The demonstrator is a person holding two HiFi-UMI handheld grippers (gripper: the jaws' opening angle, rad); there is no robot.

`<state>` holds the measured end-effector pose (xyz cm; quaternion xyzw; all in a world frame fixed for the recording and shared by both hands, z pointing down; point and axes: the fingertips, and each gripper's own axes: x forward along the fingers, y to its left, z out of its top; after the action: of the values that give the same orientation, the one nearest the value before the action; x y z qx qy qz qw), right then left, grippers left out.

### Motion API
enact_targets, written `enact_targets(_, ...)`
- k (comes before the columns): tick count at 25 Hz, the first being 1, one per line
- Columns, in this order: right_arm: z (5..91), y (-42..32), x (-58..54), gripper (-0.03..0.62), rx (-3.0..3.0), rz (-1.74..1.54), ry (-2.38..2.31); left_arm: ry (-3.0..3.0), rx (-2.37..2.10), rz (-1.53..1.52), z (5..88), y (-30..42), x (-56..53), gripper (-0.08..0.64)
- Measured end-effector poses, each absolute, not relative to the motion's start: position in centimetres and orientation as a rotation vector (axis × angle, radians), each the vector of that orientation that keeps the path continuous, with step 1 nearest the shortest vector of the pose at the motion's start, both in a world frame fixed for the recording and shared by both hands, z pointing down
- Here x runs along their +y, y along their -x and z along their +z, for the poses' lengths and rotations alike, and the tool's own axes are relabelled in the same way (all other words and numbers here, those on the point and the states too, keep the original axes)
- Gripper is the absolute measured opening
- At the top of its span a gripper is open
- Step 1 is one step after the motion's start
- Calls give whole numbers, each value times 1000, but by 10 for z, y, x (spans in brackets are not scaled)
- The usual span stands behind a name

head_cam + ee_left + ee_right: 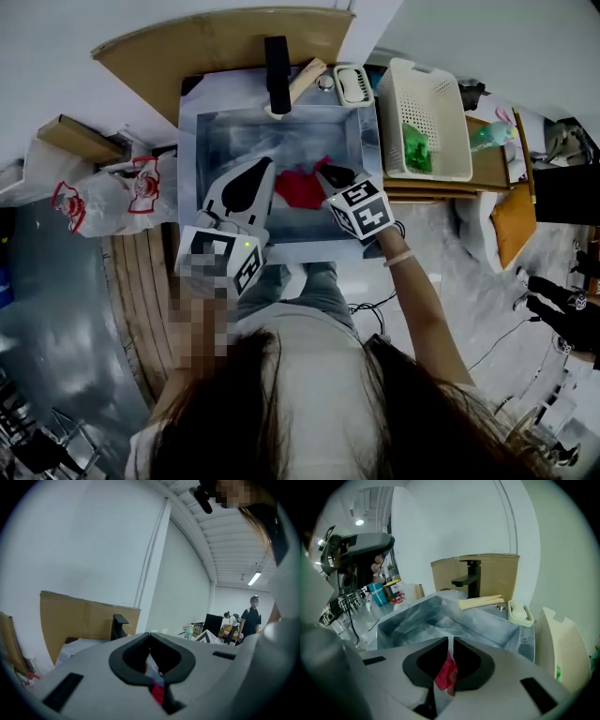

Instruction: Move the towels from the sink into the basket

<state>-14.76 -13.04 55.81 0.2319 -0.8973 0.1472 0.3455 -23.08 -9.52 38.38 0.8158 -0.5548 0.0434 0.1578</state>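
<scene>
Left claw (265,165) and right claw (325,172) are clenched, empty, over the shiny metal sink (202,192) — its crumpled red towel (300,190) is not moved yet. One green towel (416,147) lies in the white plastic basket (441,94) at 2 o'clock.

Left tongs (266,164), right tongs (322,172): white shells (217,199), black pads (123,660) (black-and-white marker cubes (362,208)); long dark hair (281,417), pale top (314,342), wristband (397,257).
</scene>
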Motion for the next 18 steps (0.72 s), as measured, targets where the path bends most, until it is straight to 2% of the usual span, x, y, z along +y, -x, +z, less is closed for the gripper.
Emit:
enact_targets(4, 579, 157, -122, 53, -2286, 378, -557, -2346, -1562, 131, 388, 236, -95, 8)
enact_targets(18, 650, 174, -104, 190, -2136, 381, -446, -2372, -1476, 155, 406, 252, -93, 8)
